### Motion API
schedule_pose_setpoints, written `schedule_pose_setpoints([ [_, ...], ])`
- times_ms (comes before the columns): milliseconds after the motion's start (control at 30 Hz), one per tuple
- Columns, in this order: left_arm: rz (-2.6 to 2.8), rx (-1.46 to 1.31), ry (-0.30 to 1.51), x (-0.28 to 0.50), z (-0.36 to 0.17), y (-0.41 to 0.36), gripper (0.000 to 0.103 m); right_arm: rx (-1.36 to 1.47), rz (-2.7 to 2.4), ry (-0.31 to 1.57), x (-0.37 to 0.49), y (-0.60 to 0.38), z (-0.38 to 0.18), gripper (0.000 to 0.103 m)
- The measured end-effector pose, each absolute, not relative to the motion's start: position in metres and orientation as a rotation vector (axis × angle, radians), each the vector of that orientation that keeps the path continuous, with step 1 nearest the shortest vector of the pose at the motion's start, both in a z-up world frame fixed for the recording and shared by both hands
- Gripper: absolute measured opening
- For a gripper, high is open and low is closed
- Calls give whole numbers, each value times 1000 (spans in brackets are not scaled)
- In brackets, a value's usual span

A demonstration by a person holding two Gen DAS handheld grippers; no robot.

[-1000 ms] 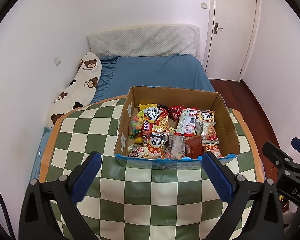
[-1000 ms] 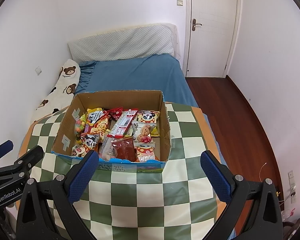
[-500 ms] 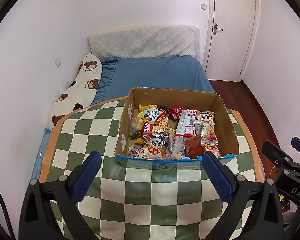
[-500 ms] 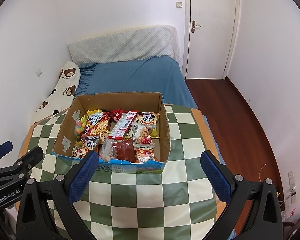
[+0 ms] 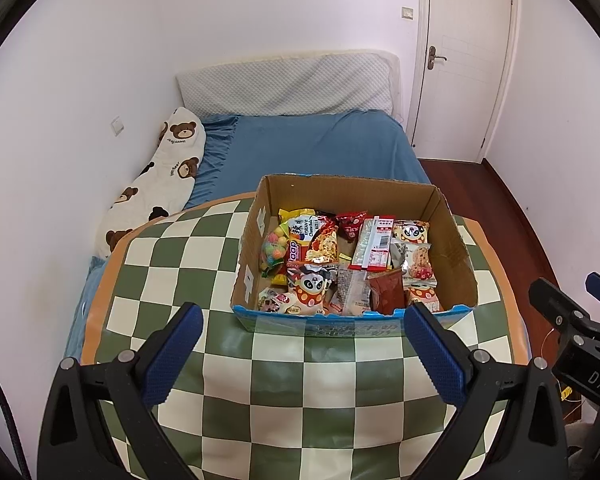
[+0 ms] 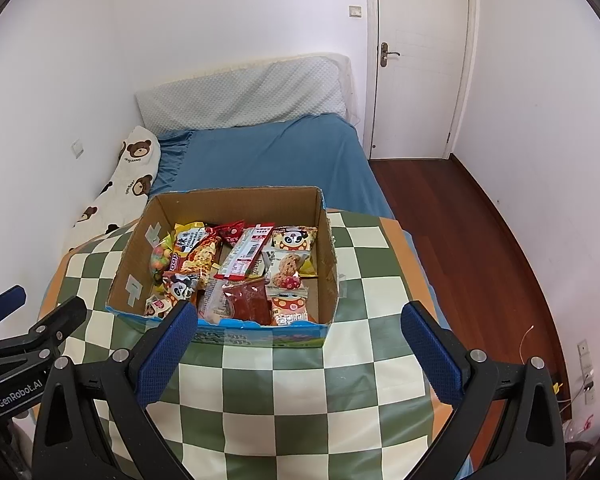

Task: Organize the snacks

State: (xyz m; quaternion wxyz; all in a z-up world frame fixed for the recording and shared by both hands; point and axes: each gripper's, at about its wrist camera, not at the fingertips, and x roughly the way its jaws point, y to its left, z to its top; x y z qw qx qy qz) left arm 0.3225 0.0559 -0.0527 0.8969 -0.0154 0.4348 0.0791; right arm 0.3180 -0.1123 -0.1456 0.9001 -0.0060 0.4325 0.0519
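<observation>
Above the checkered table (image 5: 300, 380), left gripper (image 5: 304, 352) and right gripper (image 6: 300, 350), jaws wide apart, facing the snack box (image 5: 452, 248).

A box (image 5: 452, 248) of snack packets (image 5: 340, 264) is set on a worktop (image 5: 284, 392) at the foot of a bed (image 5: 316, 148).

The packets are packed inside the box, toward the worktop's far edge. Behind it the bed is seen, with a long pillow (image 5: 156, 184) along its left side and a door (image 5: 460, 60) at the right rear.
</observation>
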Motion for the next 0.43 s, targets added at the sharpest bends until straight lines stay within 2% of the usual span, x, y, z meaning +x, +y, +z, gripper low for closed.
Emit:
schedule_pose_setpoints([
  [433, 169, -28, 885, 316, -49, 54, 103, -9, 99, 890, 315, -116, -144, 103],
])
